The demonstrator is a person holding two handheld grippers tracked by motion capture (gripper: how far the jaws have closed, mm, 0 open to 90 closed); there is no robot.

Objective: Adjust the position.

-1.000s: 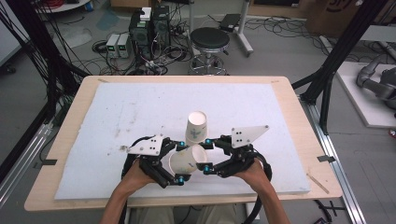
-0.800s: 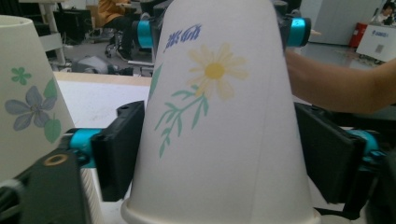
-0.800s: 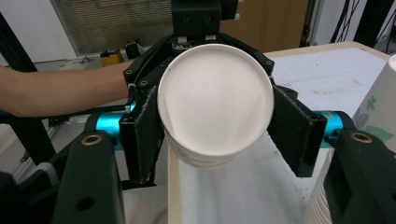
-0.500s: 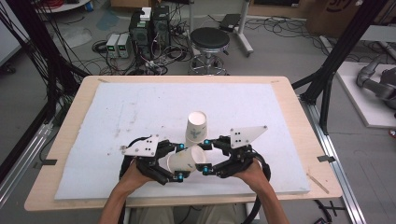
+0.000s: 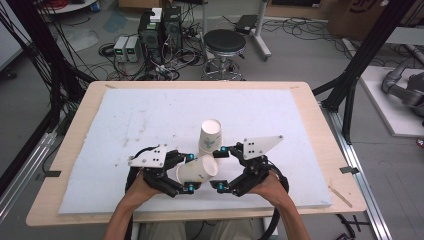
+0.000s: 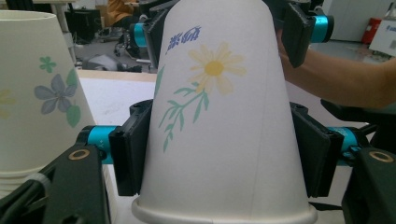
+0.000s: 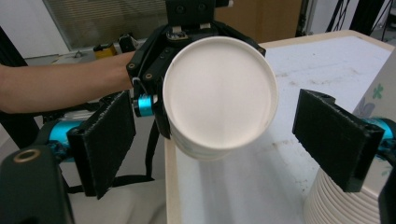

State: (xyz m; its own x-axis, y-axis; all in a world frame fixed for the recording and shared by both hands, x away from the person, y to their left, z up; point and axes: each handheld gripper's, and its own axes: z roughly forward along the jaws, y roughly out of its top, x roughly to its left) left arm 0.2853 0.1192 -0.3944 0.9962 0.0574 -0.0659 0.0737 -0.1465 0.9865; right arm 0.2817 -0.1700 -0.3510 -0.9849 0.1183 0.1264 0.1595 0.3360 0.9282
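Right gripper [image 5: 218,168] jaws have just opened off smooth tapered paper cup [image 5: 196,171].

a wooden table [image 5: 75,150] carries a white foam sheet [image 5: 150,120] that covers most of its top. on the sheet stands an upside-down stack of paper cups [image 5: 210,136].

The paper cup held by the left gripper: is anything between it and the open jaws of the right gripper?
Nothing visible is. The paper cup points its base at the right gripper, whose open jaws stand apart on both sides of it. The stack of cups stands beside.
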